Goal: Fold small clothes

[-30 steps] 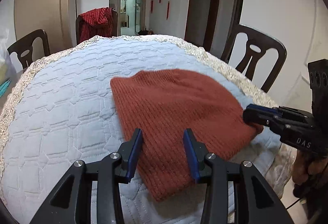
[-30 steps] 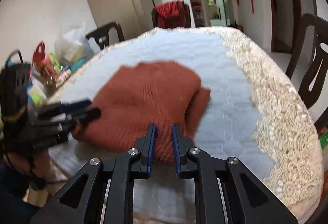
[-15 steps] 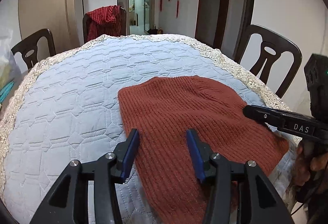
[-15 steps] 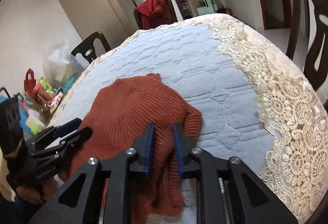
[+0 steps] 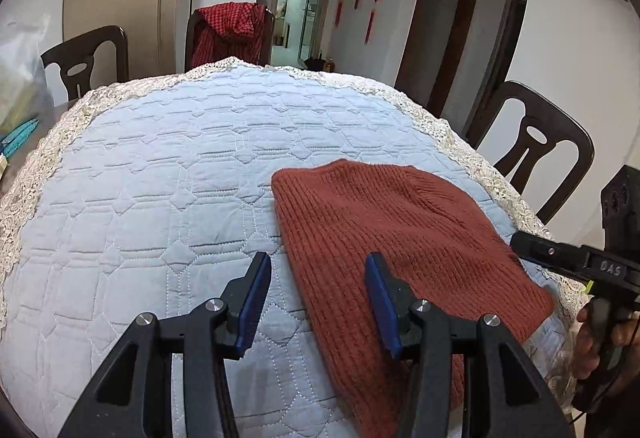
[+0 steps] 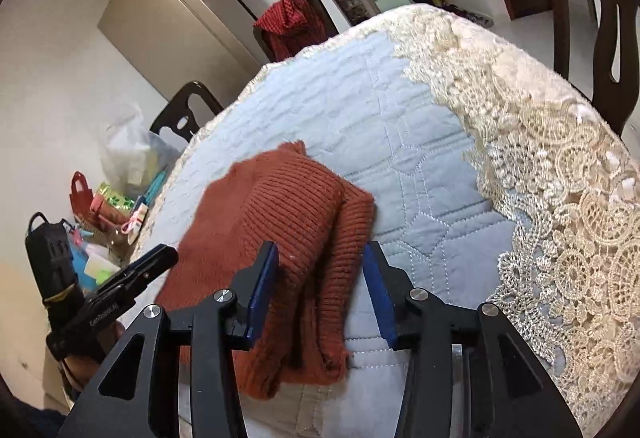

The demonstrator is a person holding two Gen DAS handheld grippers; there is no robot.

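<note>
Rust-red knit garment [image 5: 400, 234] lies flat on quilted table cover [image 5: 160, 197], near the near-right edge.
Right gripper [image 6: 320, 270] jaws just opened, apart, straddling the folded sleeve w/o pinching, prob. releasing it. Left gripper [image 5: 316, 278] apart, over the hem edge, empty, likely lining up the next grab.

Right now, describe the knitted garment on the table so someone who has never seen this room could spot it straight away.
Find the round table with the pale blue quilted cloth edged in cream lace. Near its close edge lies the rust-red ribbed knit, folded flat. It is the only thing lying on the cloth; the other red fabric, a checked garment, hangs on a far chair.
</note>
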